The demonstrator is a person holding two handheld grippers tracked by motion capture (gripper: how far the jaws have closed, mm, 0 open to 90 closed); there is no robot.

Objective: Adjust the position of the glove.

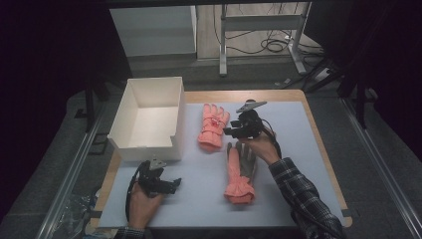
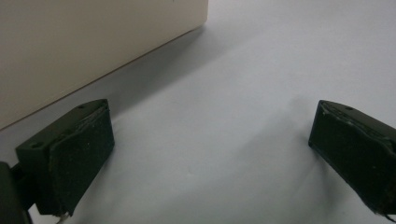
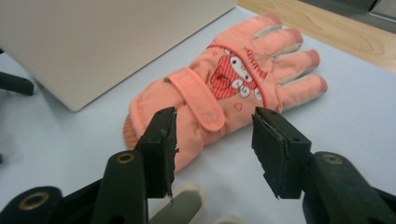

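Observation:
Two pink gloves lie on the pale mat. The far glove [image 1: 213, 127] lies back up with a cartoon patch, and in the right gripper view this glove [image 3: 224, 93] is just beyond the jaws. The near glove [image 1: 240, 172] lies palm up with grey fingers, whose tips [image 3: 184, 205] show under the jaws. My right gripper [image 1: 229, 132] hovers between the two gloves, pointing left at the far one; the gripper [image 3: 215, 140] is open with nothing between its pads. My left gripper [image 1: 174, 184] rests at the front left, and its jaws [image 2: 210, 149] stand wide open over bare mat.
An open white box [image 1: 130, 142] stands at the back left of the mat; its wall [image 2: 70, 46] is close beside the left gripper and its wall [image 3: 93, 42] also lies left of the far glove. The wooden table edge [image 1: 318, 134] frames the mat.

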